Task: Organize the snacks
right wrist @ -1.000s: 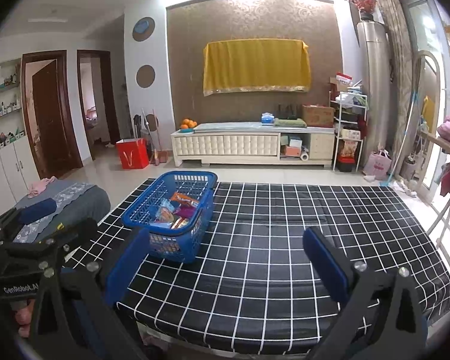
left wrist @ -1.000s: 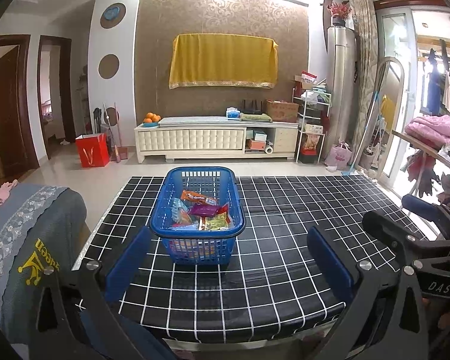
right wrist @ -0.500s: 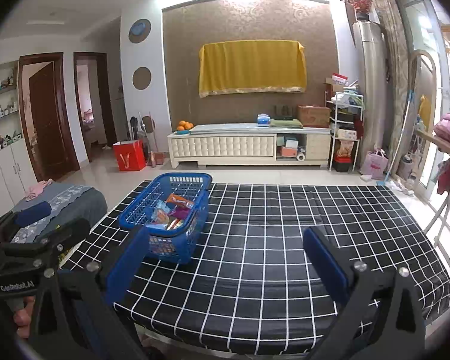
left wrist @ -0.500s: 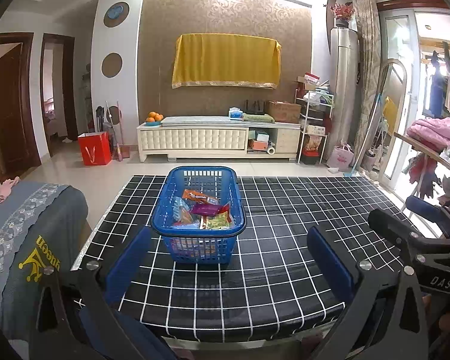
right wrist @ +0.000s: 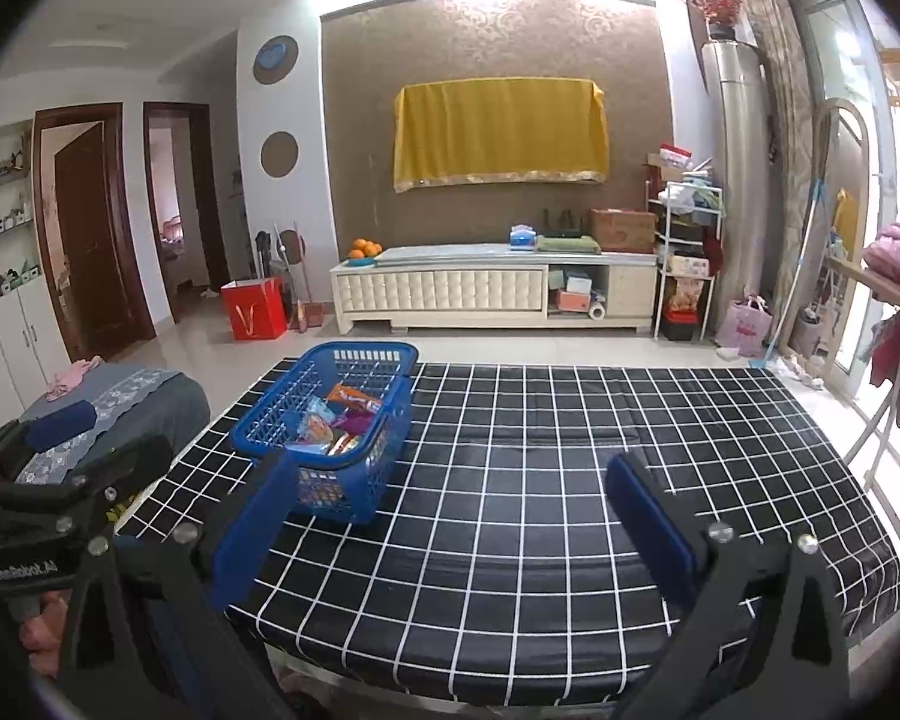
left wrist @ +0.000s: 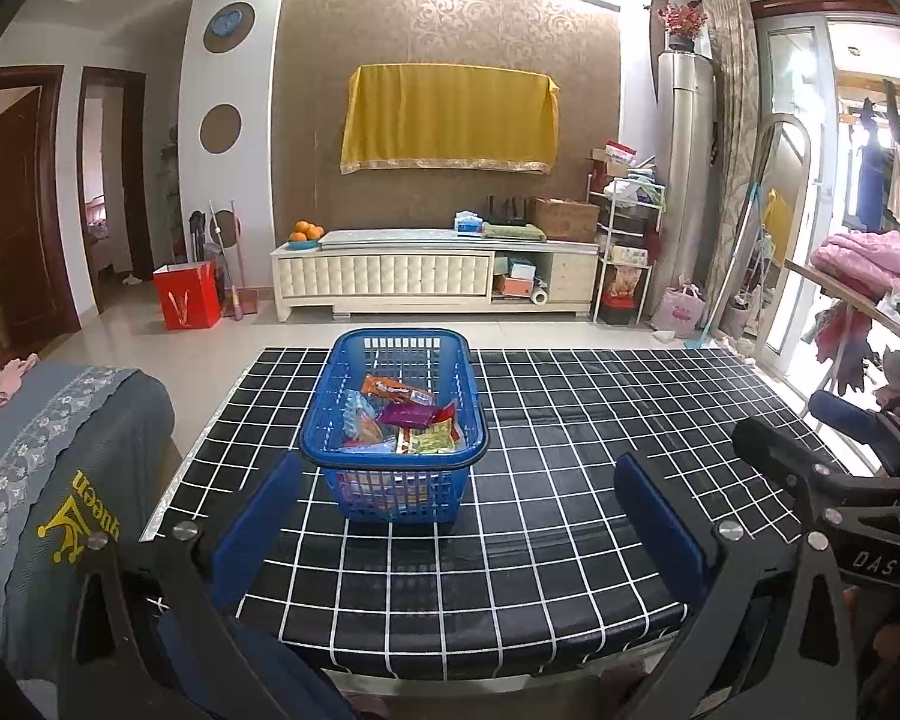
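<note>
A blue plastic basket (left wrist: 393,468) stands on the black grid-patterned table (left wrist: 570,480), left of centre; it also shows in the right wrist view (right wrist: 354,480). Several snack packets (left wrist: 402,420) lie inside it, among them an orange one and a purple one. My left gripper (left wrist: 459,516) is open and empty, just in front of the basket near the table's front edge. My right gripper (right wrist: 450,516) is open and empty, to the right of the basket. The right gripper also shows at the right edge of the left wrist view (left wrist: 840,456).
A grey cushioned seat (left wrist: 60,480) stands left of the table. A clothes rack with pink bedding (left wrist: 870,264) is on the right. A white TV cabinet (left wrist: 432,282) and a red bag (left wrist: 187,302) stand on the floor beyond the table.
Both cameras have drifted slightly; the basket sits a little more to the left in the right wrist view. The basket and snacks have not moved on the table.
</note>
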The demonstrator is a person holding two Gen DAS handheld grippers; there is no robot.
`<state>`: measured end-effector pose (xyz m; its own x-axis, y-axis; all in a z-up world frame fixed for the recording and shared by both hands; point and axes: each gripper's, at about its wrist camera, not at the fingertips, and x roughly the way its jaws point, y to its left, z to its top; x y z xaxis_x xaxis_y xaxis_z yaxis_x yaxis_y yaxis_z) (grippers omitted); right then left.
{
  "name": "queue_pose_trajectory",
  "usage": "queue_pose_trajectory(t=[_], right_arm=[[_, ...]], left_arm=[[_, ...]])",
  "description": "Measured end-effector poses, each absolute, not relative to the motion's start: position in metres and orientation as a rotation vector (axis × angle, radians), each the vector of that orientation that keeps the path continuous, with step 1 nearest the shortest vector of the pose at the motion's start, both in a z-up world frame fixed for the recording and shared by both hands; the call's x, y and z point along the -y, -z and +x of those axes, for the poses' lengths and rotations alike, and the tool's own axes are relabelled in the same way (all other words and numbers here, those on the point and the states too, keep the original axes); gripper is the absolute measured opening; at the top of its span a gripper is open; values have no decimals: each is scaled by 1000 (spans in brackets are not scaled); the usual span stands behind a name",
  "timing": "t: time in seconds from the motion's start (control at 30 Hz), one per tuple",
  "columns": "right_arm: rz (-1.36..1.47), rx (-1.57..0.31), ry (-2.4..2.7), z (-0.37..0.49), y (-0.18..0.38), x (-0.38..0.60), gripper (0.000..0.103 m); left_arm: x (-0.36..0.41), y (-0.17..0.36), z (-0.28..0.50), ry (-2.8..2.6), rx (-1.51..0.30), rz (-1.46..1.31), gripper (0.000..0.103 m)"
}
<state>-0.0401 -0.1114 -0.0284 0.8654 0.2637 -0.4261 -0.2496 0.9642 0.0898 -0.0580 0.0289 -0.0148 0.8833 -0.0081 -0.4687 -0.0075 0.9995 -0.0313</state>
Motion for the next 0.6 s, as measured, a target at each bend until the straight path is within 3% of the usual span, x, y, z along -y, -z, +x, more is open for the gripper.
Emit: queue_pose_trajectory(t=[0.6], right_arm=[[26, -450, -270, -45, 28, 109, 103]], left_arm=[[-28, 15, -65, 9, -483, -42, 103]])
